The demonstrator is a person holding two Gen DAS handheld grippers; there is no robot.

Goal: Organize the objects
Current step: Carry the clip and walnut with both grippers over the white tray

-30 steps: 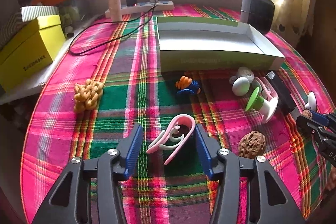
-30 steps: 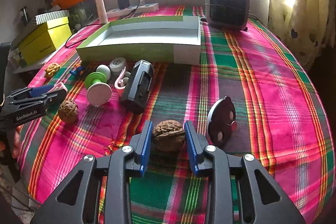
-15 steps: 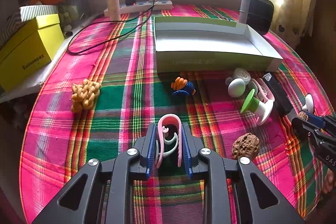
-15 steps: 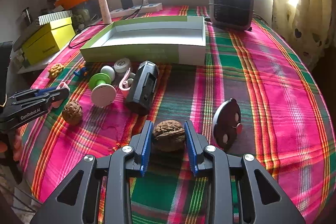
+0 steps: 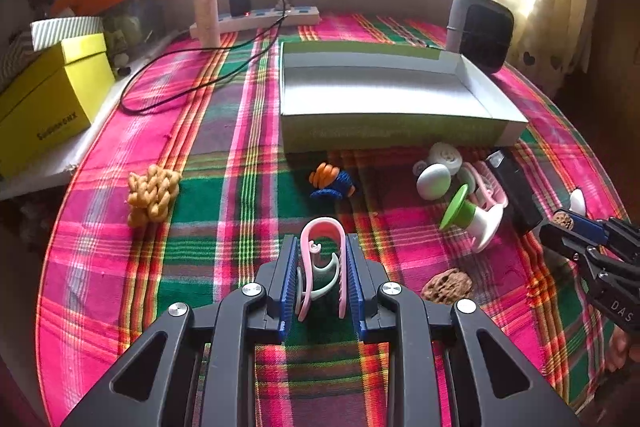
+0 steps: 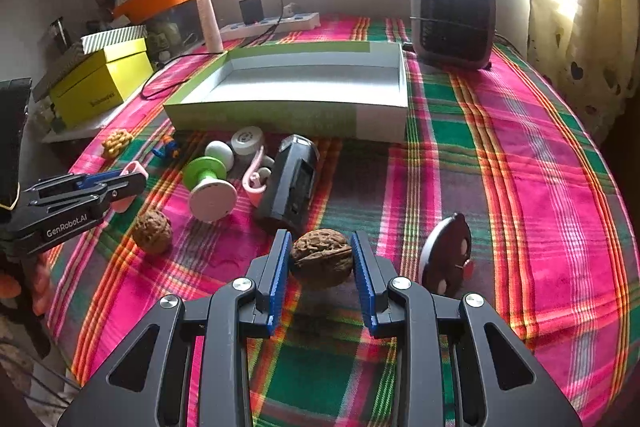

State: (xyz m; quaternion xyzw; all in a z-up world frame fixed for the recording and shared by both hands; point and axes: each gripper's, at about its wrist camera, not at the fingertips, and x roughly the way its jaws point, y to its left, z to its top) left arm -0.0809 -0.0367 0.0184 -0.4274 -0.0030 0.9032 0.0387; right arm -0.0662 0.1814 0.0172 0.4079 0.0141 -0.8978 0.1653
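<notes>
Jaws of the left gripper (image 5: 322, 271) have just been closed from well apart onto the pink clip (image 5: 322, 259), which is now squeezed narrow between the blue pads and lifted slightly off the plaid cloth (image 5: 192, 227). Left of this tool a knotted yellow piece (image 5: 152, 195) is seen; ahead lies a blue-orange toy (image 5: 332, 181), and beyond it the open box (image 5: 384, 95), judged to be the destination. To its right a walnut (image 5: 448, 285) rests on the cloth. Further right, the right gripper (image 6: 322, 267) is clamped on a second walnut (image 6: 322, 257), unchanged over the last second; a black device (image 6: 292, 183) lies ahead of it and a dark disc (image 6: 446, 259) just to its right. With both tools loaded, carrying to the box is judged to be next.
</notes>
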